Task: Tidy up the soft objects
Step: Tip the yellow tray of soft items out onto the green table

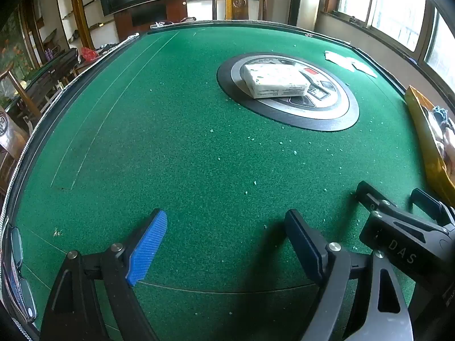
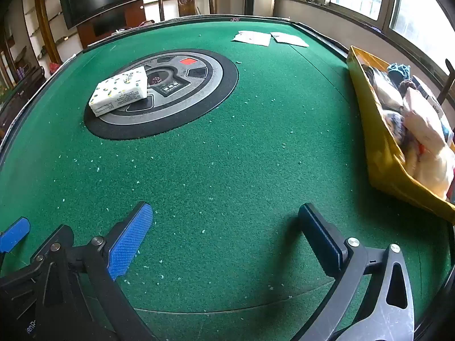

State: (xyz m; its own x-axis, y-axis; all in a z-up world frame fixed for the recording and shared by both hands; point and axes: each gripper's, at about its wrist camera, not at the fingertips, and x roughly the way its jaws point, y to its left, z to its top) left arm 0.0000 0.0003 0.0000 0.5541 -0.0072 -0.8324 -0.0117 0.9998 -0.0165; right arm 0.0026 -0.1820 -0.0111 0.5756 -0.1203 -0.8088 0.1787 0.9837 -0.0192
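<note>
Tissue pack (image 2: 119,91) lying on table's centre panel (image 2: 199,91), untouched. Yellow bin (image 2: 381,153) right of panel already holding soft items. Left gripper (image 1: 224,244) and right gripper (image 2: 227,241) hovering wide, empty. Pack remaining.

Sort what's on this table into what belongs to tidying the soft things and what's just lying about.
Belongs to the job:
tissue pack on the centre panel
yellow bin of soft items

Just lying about:
white papers at the far edge
glasses at the near-left edge
</note>
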